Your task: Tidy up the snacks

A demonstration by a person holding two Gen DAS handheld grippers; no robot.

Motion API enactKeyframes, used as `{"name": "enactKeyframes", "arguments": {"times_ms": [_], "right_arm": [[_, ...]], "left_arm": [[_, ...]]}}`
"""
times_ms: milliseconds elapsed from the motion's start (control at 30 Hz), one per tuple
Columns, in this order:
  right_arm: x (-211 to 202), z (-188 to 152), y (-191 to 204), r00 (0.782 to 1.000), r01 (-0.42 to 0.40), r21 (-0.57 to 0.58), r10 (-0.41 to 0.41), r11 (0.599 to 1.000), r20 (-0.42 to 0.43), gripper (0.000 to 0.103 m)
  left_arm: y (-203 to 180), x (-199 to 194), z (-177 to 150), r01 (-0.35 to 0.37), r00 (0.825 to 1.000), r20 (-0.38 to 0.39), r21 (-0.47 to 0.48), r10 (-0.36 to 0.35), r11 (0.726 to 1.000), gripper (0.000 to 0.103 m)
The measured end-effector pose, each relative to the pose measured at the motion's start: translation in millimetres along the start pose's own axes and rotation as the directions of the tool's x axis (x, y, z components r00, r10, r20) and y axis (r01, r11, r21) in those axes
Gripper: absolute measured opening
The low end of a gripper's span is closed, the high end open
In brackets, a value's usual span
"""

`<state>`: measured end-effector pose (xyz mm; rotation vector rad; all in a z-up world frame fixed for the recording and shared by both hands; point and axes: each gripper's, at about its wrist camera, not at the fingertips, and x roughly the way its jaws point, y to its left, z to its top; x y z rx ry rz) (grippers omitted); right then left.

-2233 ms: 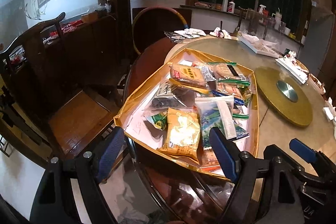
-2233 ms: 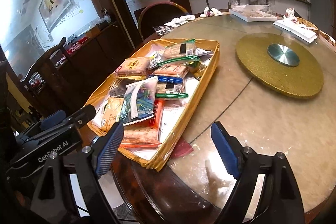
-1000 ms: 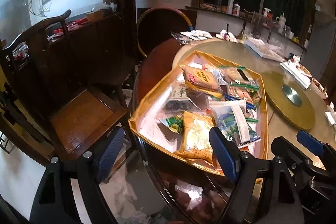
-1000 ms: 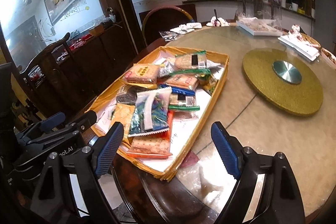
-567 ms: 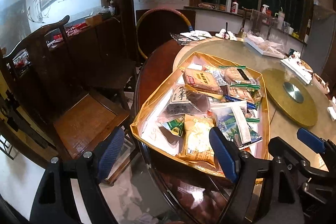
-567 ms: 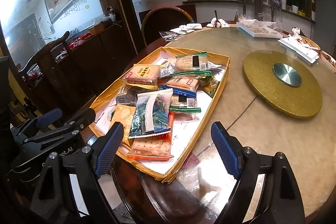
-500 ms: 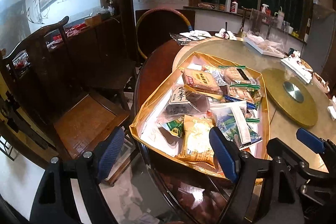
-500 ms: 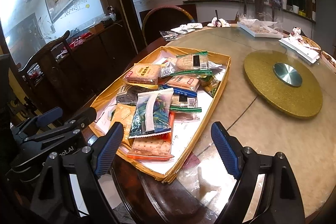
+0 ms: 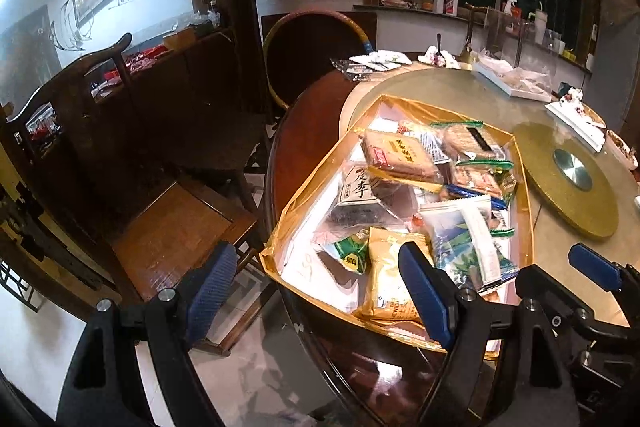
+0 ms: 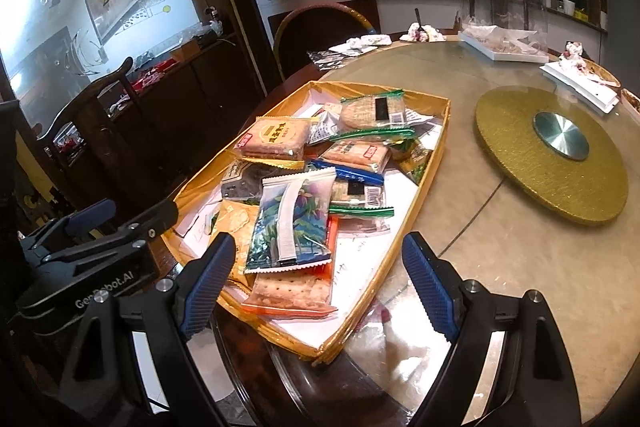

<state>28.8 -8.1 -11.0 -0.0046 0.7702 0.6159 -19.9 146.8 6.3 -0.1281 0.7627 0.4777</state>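
Observation:
A shallow gold-rimmed tray lies at the near edge of the round table and holds several snack packs. A blue-green pack with a white stripe lies on top near the front, over an orange-wrapped cracker pack. A yellow pack and a tan biscuit pack lie beside them. The tray's rim also shows in the left wrist view. My left gripper is open and empty, before the tray's near left corner. My right gripper is open and empty, just in front of the tray.
A gold turntable sits mid-table to the right of the tray. White trays and wrappers lie at the far side. A wooden chair stands left of the table, another chair behind.
Both grippers have drawn back slightly from the tray and shifted a little; the tray sits a bit farther right in the left view. Both stay open and empty.

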Motion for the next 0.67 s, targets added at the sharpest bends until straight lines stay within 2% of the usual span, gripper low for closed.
{"name": "enactKeyframes", "arguments": {"times_ms": [533, 667], "right_arm": [[-3.0, 4.9, -2.5, 1.0, 0.005, -0.004, -0.005, 1.0, 0.019, 0.085], [-0.1, 5.2, -4.0, 1.0, 0.006, 0.005, -0.006, 1.0, 0.011, 0.085]], "left_arm": [[1.1, -3.8, 2.8, 0.011, 0.999, 0.033, -0.007, -0.011, 1.0, 0.083], [0.7, 1.9, 1.2, 0.073, 0.997, -0.006, -0.012, -0.073, 0.997, 0.083]]}}
